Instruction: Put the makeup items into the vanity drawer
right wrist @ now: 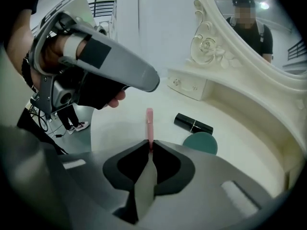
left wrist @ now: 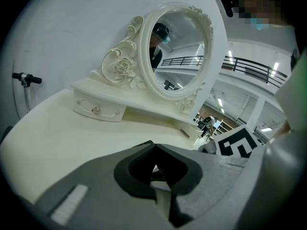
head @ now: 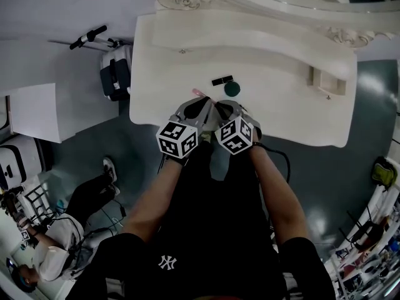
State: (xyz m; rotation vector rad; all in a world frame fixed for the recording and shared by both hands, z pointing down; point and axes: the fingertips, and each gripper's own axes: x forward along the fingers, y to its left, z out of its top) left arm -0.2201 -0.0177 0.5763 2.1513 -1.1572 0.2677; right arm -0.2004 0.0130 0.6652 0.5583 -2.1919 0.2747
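**Makeup waits on the white vanity, both grippers closed**

Head view: a white vanity table (head: 269,61) stands on a dark grey-green floor (head: 325,180). On its top lie a black lipstick tube (head: 222,80), a round teal compact (head: 232,89) and a slim pink stick (head: 200,94). The left gripper (head: 205,105) and right gripper (head: 219,106) sit side by side at the near edge.

Left gripper view: its jaws are pressed together on nothing, facing an ornate oval mirror (left wrist: 177,51) and a shut drawer (left wrist: 98,110).

Right gripper view: the jaws meet. The pink stick's near end lies right at their tips, though contact is unclear. Lipstick and compact lie beyond, to the right.
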